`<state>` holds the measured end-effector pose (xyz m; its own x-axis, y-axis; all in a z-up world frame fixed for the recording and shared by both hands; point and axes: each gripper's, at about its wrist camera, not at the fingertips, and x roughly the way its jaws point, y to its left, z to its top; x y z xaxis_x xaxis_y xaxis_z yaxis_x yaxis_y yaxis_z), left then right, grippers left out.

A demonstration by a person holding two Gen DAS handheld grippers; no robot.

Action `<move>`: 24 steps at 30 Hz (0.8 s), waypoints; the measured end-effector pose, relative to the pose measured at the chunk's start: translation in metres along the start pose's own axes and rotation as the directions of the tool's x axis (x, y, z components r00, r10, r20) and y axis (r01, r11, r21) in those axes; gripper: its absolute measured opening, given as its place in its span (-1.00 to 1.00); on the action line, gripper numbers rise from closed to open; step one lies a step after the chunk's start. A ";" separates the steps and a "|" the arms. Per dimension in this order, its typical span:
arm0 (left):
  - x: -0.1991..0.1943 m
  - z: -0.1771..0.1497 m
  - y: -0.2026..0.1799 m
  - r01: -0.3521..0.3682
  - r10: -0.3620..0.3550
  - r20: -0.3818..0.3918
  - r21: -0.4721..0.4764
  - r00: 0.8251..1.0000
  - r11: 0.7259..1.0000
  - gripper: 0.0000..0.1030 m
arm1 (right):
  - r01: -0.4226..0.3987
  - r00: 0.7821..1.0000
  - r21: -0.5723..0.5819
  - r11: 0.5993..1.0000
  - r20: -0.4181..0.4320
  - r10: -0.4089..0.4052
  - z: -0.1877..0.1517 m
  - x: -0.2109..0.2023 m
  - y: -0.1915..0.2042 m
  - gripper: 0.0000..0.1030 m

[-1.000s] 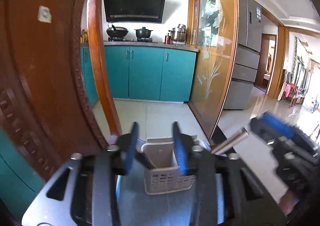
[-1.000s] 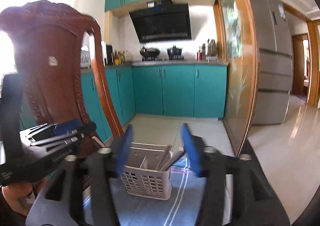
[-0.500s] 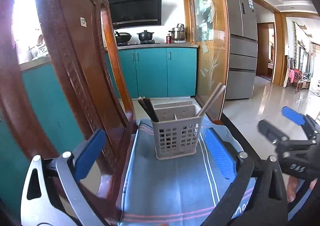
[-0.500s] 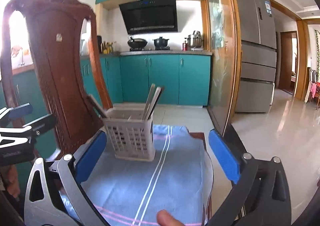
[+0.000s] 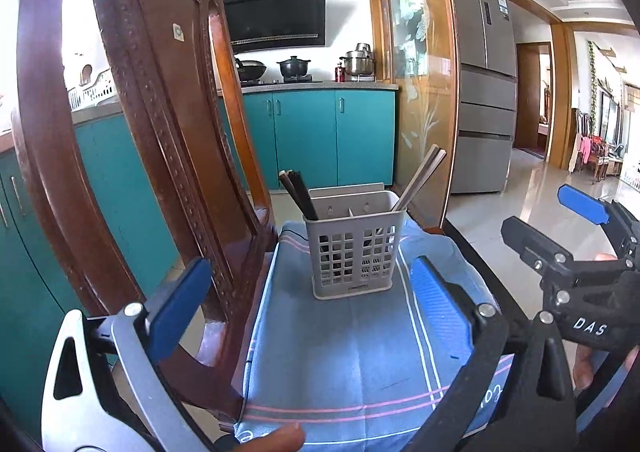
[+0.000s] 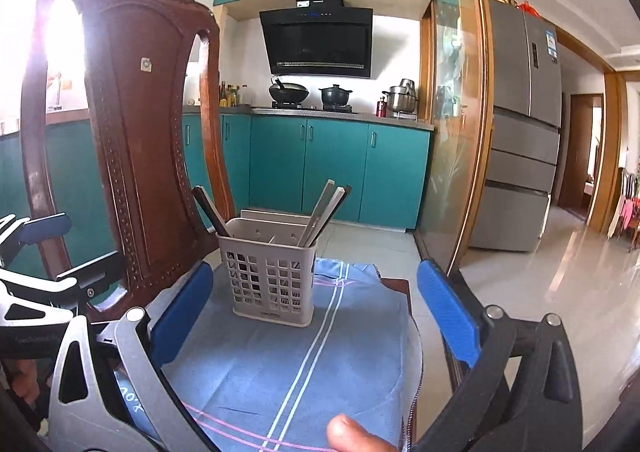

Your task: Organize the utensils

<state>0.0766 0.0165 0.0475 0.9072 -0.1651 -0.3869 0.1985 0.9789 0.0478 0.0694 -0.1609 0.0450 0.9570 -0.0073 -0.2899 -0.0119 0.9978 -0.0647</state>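
Utensil caddy (image 5: 353, 252) standing upright on a blue cloth (image 5: 352, 364), with both grippers spread wide and empty.

The caddy is a pale grey plastic basket with a square-grid front wall and a central divider forming two compartments; it rests near the far end of the striped cloth, just beside a carved wooden chair back (image 5: 132, 140). Dark chopsticks (image 5: 298, 194) lean outward from its left compartment, and lighter metallic utensils (image 5: 420, 176) lean outward from the right. The left gripper (image 5: 308, 304) has its blue-padded jaws fully parted, flanking the cloth short of the caddy and touching nothing. The right gripper (image 6: 316, 308) is likewise released, its jaws wide apart on either side of the caddy's near face, apart from it and carrying no utensil.
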 end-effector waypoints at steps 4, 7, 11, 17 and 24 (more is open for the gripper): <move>0.000 -0.001 0.001 -0.016 0.016 -0.008 0.000 1.000 1.000 0.93 | -0.002 1.000 0.008 1.000 -0.005 0.002 0.000 0.000 -0.001 0.94; -0.001 -0.001 0.002 -0.022 0.022 -0.005 -0.003 1.000 1.000 0.93 | 0.001 1.000 0.017 1.000 -0.003 -0.001 -0.001 -0.001 -0.003 0.94; -0.002 -0.001 0.004 -0.031 0.031 0.001 -0.003 1.000 1.000 0.93 | 0.000 1.000 0.011 1.000 0.002 0.000 0.000 -0.003 -0.002 0.94; -0.006 -0.002 0.003 -0.042 0.041 0.010 0.004 0.999 0.999 0.93 | 0.007 1.000 -0.003 1.000 0.023 -0.007 -0.002 -0.009 0.001 0.94; -0.010 -0.003 0.001 -0.045 0.044 0.023 0.006 0.999 0.999 0.93 | -0.007 0.999 0.001 1.000 0.031 0.007 -0.004 -0.011 0.000 0.94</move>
<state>0.0667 0.0196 0.0484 0.9234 -0.1241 -0.3632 0.1602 0.9845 0.0709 0.0576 -0.1611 0.0448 0.9654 0.0016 -0.2606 -0.0183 0.9979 -0.0617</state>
